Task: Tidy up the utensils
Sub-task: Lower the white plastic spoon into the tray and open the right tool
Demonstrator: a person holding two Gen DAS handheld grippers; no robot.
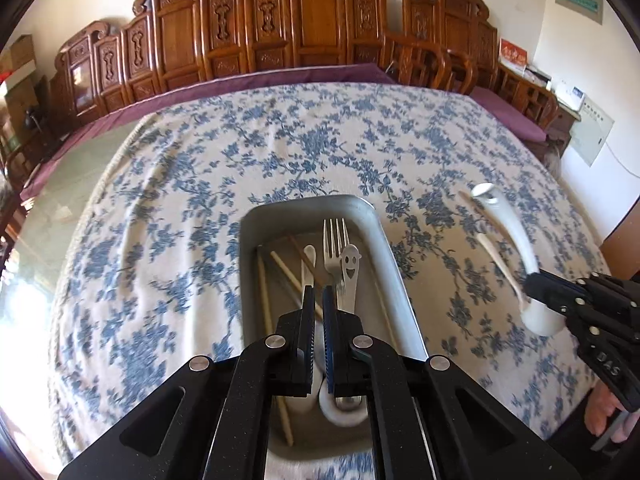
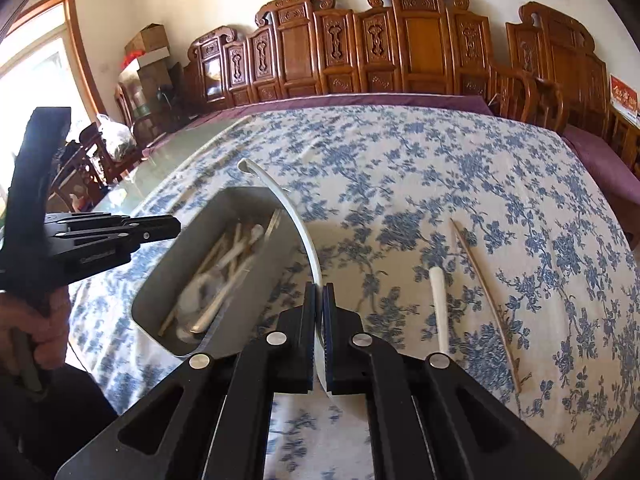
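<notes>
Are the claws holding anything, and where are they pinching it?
The right claw pinches a white spoon near its bowl end, handle sticking out. The left claw is shut and holds nothing.

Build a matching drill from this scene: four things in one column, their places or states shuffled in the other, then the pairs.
Column one
1. fork
2. long curved white spoon
3. lone chopstick
4. left gripper

Column two
A. jaws shut, nothing held
B. lying on the flowered tablecloth
C. in the metal tray
D. clamped in the right gripper

Pairs: 1-C, 2-D, 3-B, 4-A
</notes>
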